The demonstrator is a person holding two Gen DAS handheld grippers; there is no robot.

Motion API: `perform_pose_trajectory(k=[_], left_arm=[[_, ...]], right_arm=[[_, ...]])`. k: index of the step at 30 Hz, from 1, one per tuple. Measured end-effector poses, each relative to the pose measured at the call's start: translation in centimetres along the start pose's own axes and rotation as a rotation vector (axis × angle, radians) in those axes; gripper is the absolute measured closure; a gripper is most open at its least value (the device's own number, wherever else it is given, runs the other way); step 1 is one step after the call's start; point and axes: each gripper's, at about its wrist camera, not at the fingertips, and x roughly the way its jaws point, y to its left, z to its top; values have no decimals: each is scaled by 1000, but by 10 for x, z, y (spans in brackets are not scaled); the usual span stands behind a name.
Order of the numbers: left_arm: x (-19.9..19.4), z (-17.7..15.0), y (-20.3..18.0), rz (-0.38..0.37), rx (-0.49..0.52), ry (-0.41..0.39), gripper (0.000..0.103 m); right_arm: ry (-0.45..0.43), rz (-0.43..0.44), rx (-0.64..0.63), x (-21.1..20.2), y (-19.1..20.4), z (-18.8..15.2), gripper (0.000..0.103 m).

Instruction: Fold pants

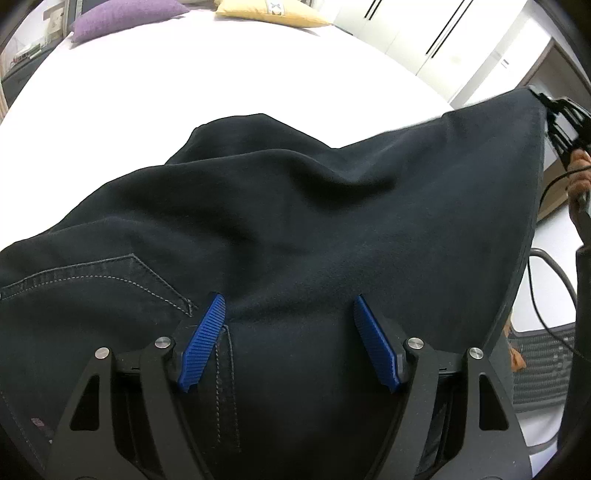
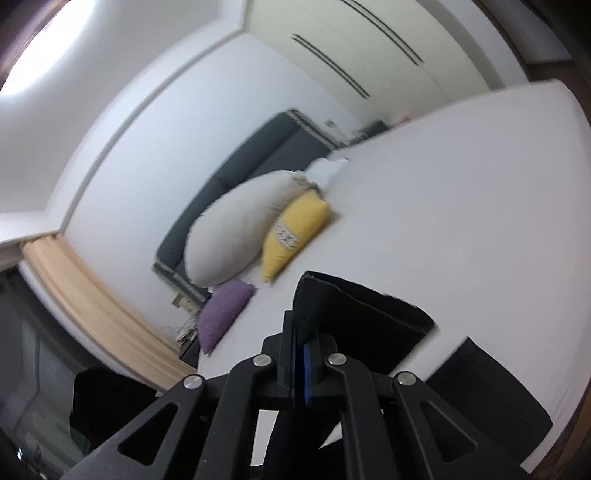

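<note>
Dark navy pants (image 1: 295,221) lie spread on a white bed (image 1: 184,92), a stitched back pocket at the lower left. My left gripper (image 1: 289,301) hovers low over the seat seam, its blue pads wide apart and open, pinching nothing. At the far right, my right gripper (image 1: 554,110) holds one corner of the pants lifted off the bed, with a hand (image 1: 580,166) behind it. In the right wrist view, the right gripper (image 2: 304,332) is shut on a fold of the pants (image 2: 362,314), which hang from it above the bed (image 2: 461,221). That view is tilted and blurred.
A purple pillow (image 1: 122,18) and a yellow pillow (image 1: 266,13) lie at the bed's far end, with a large pale pillow (image 2: 236,229) beside them. White wardrobe doors (image 1: 424,37) stand beyond the bed. A mesh chair (image 1: 543,365) and cables sit at the lower right.
</note>
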Motion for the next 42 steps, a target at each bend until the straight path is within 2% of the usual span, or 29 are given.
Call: perform_pose_trajectory(k=[2,4,6,8,10,11,12,16,21,23,25,26,27,28,29,30,31,32,35,37,40,42], left_arm=[[1,-1,1,11,21,0,32],[2,-1,-2,25,39,-1,31],[1,-2,-3,30,49,-4,30],[0,-3,-5,32,57,-6,29],[0,-8,-7,36,70,-4,29],[0,-8,-8,41,83,-1,29],[2,-9,-12,47,95,2,29],[1,-13,-19,80,161,8,29],[-10,-25,-18,89,200,9,29],[-17,-31,-7,107,200,12,29],[-26,-37,7,119,176,3,29],[-34,-41,17,130,157,-3,29],[-42,-45,25,136,136,-13,29],[-54,-52,37,139,103,-27,29],[-64,-56,45,135,77,-39,29],[-77,-65,52,144,53,-59,29],[-90,-71,61,154,25,-80,29],[-104,-76,73,168,-14,-104,29],[-136,-92,108,177,-155,-150,29],[-149,-101,125,162,-220,-170,29],[-164,-111,141,129,-257,-202,29],[-171,-113,137,104,-233,-217,29]], right_arm=[[-21,29,3,-12,-7,-9,99],[-26,-34,73,-23,-36,-24,99],[-36,-81,247,-36,-89,-51,99],[-37,-182,374,-47,-135,-82,99],[2,-285,501,-51,-183,-115,99],[9,-292,566,-53,-200,-130,100],[-15,-252,612,-57,-211,-141,101],[-20,-294,542,-58,-195,-138,99],[-34,-284,514,-56,-185,-127,98],[-1,-319,535,-45,-192,-126,97],[16,-307,560,-50,-199,-129,96],[21,-327,561,-55,-195,-130,84],[20,-359,554,-59,-191,-127,79],[20,-424,540,-68,-184,-127,51],[14,-491,536,-77,-175,-128,30],[-9,-491,541,-89,-165,-132,29],[1,-434,531,-92,-154,-135,29],[50,-364,503,-88,-139,-139,29],[259,-177,363,-64,-70,-170,29],[438,-46,311,-38,-21,-213,35],[578,37,319,-7,17,-271,45],[636,-5,350,7,22,-301,54]])
